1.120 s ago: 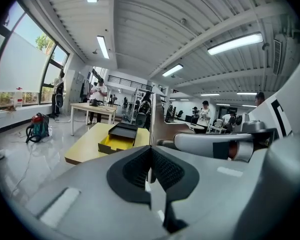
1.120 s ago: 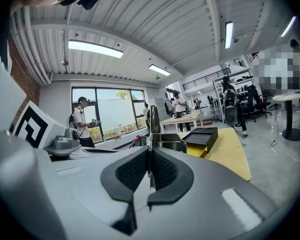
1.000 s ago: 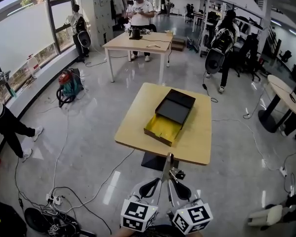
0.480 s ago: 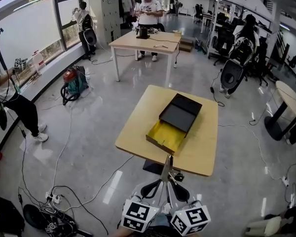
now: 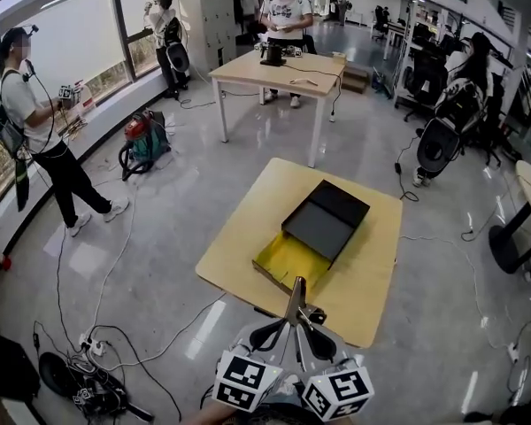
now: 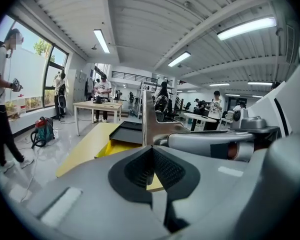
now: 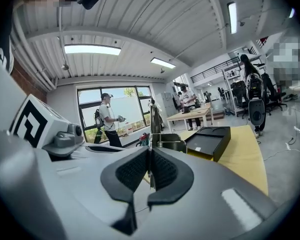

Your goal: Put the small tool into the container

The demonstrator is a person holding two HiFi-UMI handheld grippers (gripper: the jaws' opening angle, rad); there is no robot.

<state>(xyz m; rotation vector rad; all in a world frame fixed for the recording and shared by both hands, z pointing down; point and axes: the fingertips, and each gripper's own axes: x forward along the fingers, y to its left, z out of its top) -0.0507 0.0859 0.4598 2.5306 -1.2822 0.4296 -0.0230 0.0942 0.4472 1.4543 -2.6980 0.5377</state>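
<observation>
A thin, flat metal small tool (image 5: 296, 295) stands upright between my two grippers at the bottom of the head view. My right gripper (image 5: 306, 324) is shut on it, and in the right gripper view the tool (image 7: 153, 121) rises edge-on from the pressed pads of that gripper (image 7: 149, 156). My left gripper (image 5: 283, 324) is shut too. In the left gripper view the tool (image 6: 148, 116) stands just past the tips of the left gripper (image 6: 151, 151). Ahead, on the wooden table (image 5: 239, 237), lies the open yellow container (image 5: 288, 259) with its black lid (image 5: 326, 220) partly over it.
Cables (image 5: 115, 352) trail over the floor to my left. A person (image 5: 40, 140) stands by the window and a red vacuum (image 5: 142, 140) sits nearby. A second table (image 5: 274, 69) with a person behind it stands farther back, with chairs (image 5: 442, 144) at the right.
The table with the yellow container has come closer and sits lower in the head view. The person by the window has come into view. Both grippers and the tool keep the same pose.
</observation>
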